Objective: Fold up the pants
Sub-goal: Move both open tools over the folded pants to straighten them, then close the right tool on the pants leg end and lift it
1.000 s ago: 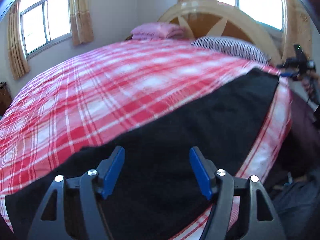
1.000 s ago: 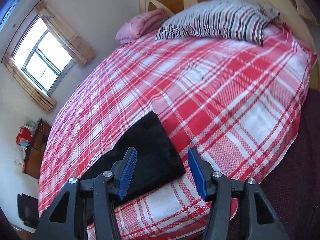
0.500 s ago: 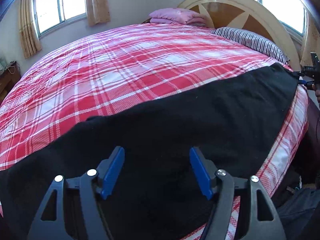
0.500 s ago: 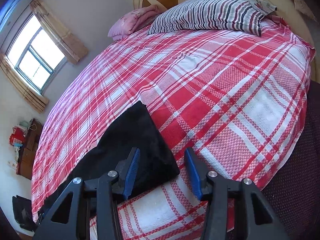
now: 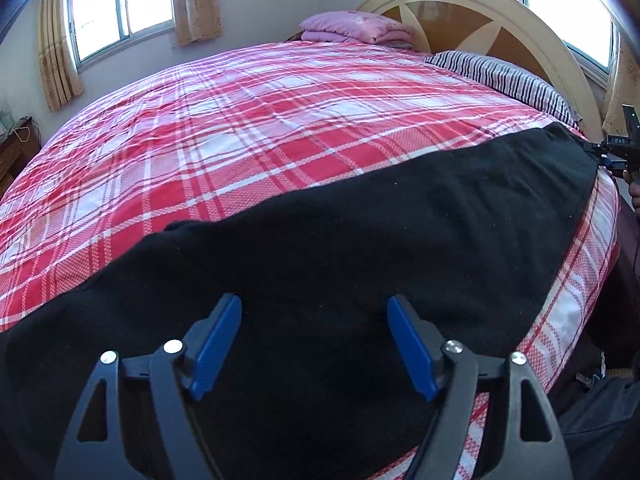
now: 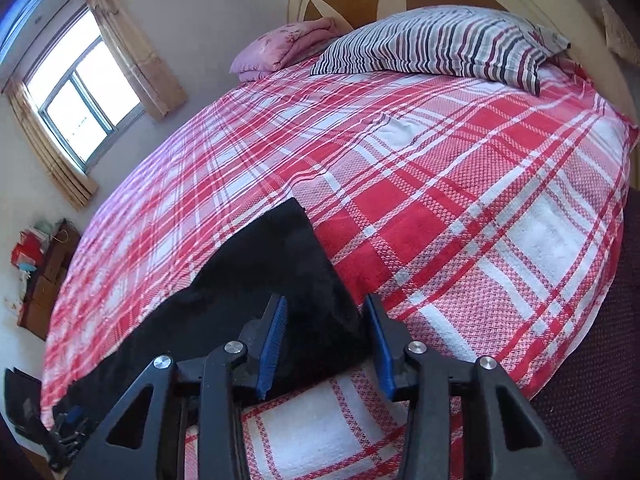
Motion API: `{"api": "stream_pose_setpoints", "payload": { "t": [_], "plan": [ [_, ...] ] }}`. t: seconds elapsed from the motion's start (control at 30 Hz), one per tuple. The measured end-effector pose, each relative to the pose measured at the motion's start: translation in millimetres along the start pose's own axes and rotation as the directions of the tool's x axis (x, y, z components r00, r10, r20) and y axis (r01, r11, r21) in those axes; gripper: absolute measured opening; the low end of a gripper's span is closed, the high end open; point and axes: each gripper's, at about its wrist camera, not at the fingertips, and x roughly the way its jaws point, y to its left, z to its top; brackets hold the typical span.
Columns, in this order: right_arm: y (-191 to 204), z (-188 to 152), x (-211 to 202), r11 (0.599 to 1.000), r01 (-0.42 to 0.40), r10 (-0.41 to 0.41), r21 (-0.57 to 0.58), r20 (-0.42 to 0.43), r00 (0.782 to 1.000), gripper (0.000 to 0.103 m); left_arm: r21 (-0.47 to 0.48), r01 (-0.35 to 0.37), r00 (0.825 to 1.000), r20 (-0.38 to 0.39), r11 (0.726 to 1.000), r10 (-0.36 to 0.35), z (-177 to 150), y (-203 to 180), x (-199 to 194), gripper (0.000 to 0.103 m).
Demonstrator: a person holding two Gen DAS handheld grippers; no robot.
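Black pants (image 5: 360, 248) lie flat along the near edge of the red plaid bedspread (image 5: 260, 120). Left gripper (image 5: 314, 344) hovers over them, jaws opening, nothing clamped. Right gripper (image 6: 326, 344) straddles the pants' corner, jaws closing, pads not yet pressing.

One pair of black pants (image 5: 360, 248) is lying on one red plaid bed (image 5: 260, 120). One striped pillow (image 6: 440, 44) and one pink folded blanket (image 6: 276, 52) are sitting far. Two grippers, left (image 5: 314, 344) and right (image 6: 326, 344), are hovering near.
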Motion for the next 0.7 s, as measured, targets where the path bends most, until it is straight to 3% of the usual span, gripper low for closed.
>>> {"api": "stream_pose_setpoints", "payload": {
  "t": [0.23,0.7],
  "plan": [
    [0,0,-1,1.000,-0.005,0.005,-0.017,0.013,1.000,0.016,0.001,0.002,1.000,0.001,1.000,-0.002,0,-1,1,0.081],
    [13,2,-16,0.998,-0.014,0.018,-0.063,0.058,0.998,0.013,-0.028,-0.022,1.000,0.009,0.999,0.023,5,11,-8,0.083]
  ]
}}
